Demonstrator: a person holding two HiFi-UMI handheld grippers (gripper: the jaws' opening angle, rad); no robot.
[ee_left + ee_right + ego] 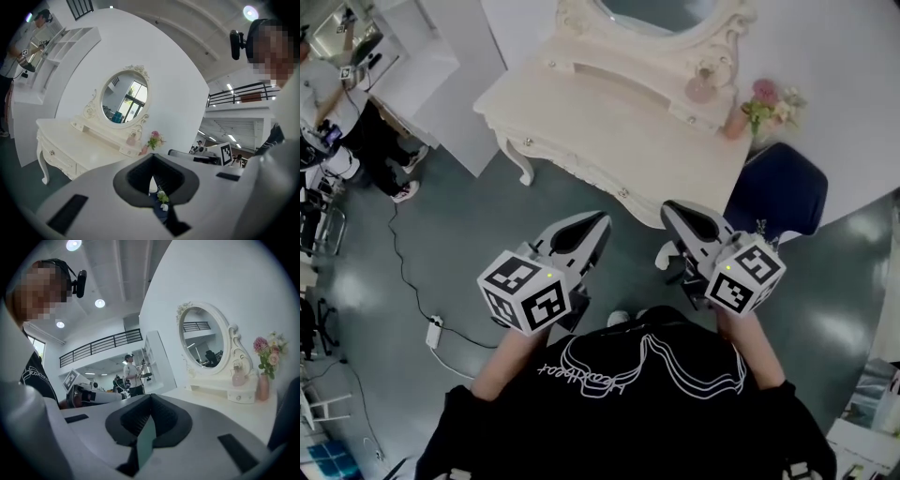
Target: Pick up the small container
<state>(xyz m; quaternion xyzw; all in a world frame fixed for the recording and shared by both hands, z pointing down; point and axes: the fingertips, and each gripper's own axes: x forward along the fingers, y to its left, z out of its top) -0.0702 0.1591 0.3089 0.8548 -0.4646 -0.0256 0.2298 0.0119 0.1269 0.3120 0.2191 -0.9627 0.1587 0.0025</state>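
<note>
1. Jaws of the left gripper (600, 218) are closed together, with nothing between them.
2. The right gripper (667, 208) has its jaws closed tip to tip and is also empty.
3. The small pink container (701, 86) stands upright on the raised shelf of the dressing table. It is ahead of both jaws and well apart from them, nearer the right pair.
4. A pink flower vase (737, 120) stands on the tabletop (581, 112), just right of the container.

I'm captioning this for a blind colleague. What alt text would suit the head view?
Seen from above, a person in a black shirt holds the left claw and right claw, both shut and empty, short of a cream dressing table with a mirror. A pink bottle and flowers stand at its right end, near a dark blue chair.
</note>
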